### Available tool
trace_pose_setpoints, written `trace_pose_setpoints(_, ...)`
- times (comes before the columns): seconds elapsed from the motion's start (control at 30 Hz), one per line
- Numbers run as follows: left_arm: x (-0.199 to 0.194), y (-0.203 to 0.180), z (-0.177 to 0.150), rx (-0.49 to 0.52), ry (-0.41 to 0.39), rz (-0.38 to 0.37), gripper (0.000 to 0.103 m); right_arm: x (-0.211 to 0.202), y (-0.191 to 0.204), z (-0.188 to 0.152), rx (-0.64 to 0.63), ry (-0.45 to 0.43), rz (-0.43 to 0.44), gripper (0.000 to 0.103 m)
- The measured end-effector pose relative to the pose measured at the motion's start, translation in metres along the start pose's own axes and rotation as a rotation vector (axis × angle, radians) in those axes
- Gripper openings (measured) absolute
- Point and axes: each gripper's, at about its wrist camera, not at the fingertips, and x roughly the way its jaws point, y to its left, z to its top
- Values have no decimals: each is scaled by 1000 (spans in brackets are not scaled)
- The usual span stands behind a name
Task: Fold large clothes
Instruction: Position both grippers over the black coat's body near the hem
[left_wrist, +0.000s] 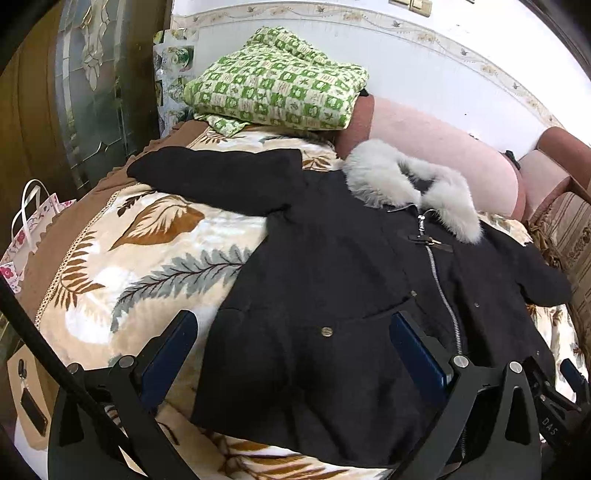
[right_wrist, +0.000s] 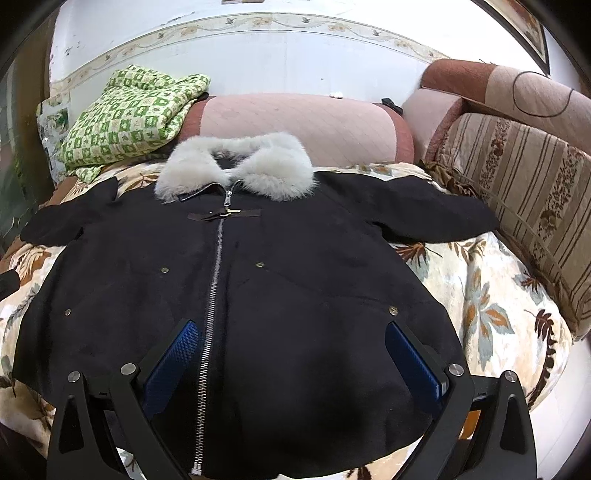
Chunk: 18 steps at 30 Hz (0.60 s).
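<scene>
The black coat (right_wrist: 295, 280) lies front up and spread flat on the bed (right_wrist: 491, 306), zipped closed, with its grey fur collar (right_wrist: 236, 170) toward the wall and both sleeves extended outward. Your left tool (left_wrist: 291, 354) is held above the coat's lower left panel with its jaws wide apart and nothing between them; one blue pad (left_wrist: 170, 354) sits over the bed cover, the other over the coat. Your right tool (right_wrist: 291, 362) is held above the lower hem, jaws also wide apart and gripping nothing, straddling the zipper (right_wrist: 214, 295) area.

Note the surroundings. A folded green checked blanket (left_wrist: 273, 85) rests at the head of the bed, near the left sleeve but apart from it. A pink bolster (right_wrist: 295, 122) lies along the wall, just behind the collar. A striped floral cushion (right_wrist: 524, 199) stands at the right edge of the bed, close to the right sleeve end. A floral paper bag (left_wrist: 22, 236) with white handles stands beside the bed on the left, in front of a glass-panelled door (left_wrist: 92, 85).

Legible writing: the letters "DAS" appear on a black part at the lower right of the left wrist view. No label on the coat can be read.
</scene>
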Motion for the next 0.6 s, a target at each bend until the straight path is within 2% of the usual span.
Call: trace_pose_setpoints(0.6, 24, 12, 0, -18, 65, 39, 103, 13, 12, 0, -27, 29, 6, 102)
